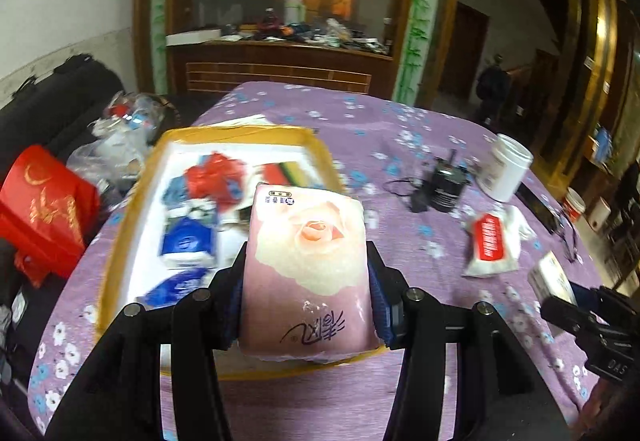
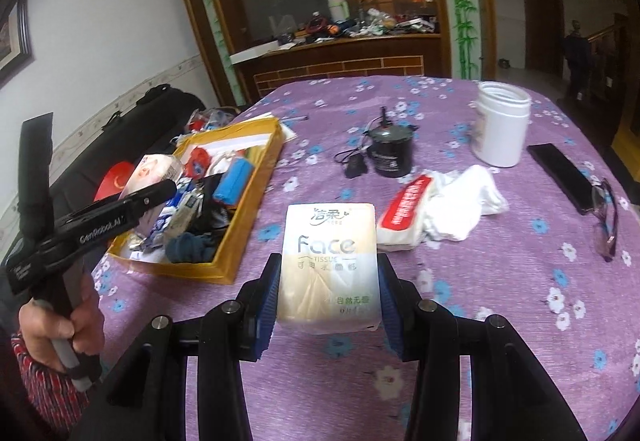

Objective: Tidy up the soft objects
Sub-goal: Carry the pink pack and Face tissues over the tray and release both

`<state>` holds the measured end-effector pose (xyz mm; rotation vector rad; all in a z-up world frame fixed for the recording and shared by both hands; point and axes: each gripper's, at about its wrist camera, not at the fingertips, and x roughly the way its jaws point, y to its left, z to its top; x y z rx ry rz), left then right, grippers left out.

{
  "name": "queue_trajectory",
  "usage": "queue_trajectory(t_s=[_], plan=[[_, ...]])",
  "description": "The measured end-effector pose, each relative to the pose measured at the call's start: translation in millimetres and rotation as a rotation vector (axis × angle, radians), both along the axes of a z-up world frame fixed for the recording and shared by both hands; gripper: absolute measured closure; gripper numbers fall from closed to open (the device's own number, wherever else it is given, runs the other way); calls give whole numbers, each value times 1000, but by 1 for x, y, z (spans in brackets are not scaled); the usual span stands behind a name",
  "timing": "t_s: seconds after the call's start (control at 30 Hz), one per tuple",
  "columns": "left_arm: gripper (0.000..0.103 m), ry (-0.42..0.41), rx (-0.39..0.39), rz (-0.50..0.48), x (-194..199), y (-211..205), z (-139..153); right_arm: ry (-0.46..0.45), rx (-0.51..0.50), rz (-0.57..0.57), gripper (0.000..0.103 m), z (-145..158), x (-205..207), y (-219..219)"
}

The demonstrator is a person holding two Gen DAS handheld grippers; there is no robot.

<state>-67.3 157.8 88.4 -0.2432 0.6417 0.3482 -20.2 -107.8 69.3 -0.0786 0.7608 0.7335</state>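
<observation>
My left gripper (image 1: pixel 306 255) is shut on a pink tissue pack (image 1: pixel 310 265) printed with a rose, and holds it above the near part of a yellow-rimmed box (image 1: pixel 130 201). The box holds several small red and blue soft packs. In the right wrist view, my right gripper (image 2: pixel 329 263) is shut on a cream "Face" tissue pack (image 2: pixel 330 253) above the purple flowered tablecloth (image 2: pixel 460 321), to the right of the box (image 2: pixel 248 209). The same view shows the left gripper (image 2: pixel 160 189) with the pink pack (image 2: pixel 154 167) over the box's left side.
A red-labelled white pack (image 2: pixel 404 215) and a crumpled white cloth (image 2: pixel 464 201) lie right of the box. Farther back stand a black round device with a cord (image 2: pixel 390 153) and a white jar (image 2: pixel 500 123). A dark phone (image 2: pixel 560 177) and glasses (image 2: pixel 606 217) lie at the right.
</observation>
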Motion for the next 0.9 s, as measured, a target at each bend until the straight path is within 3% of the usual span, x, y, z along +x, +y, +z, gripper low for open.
queue_trajectory(t_s=[0.33, 0.63, 0.9], plan=[[54, 18, -38, 97, -13, 47, -15, 14, -26, 120, 57, 2, -11, 59], [53, 60, -79, 109, -2, 72, -36, 96, -2, 219, 57, 5, 4, 130], [53, 73, -95, 84, 2, 76, -47, 141, -19, 240, 57, -7, 26, 197]])
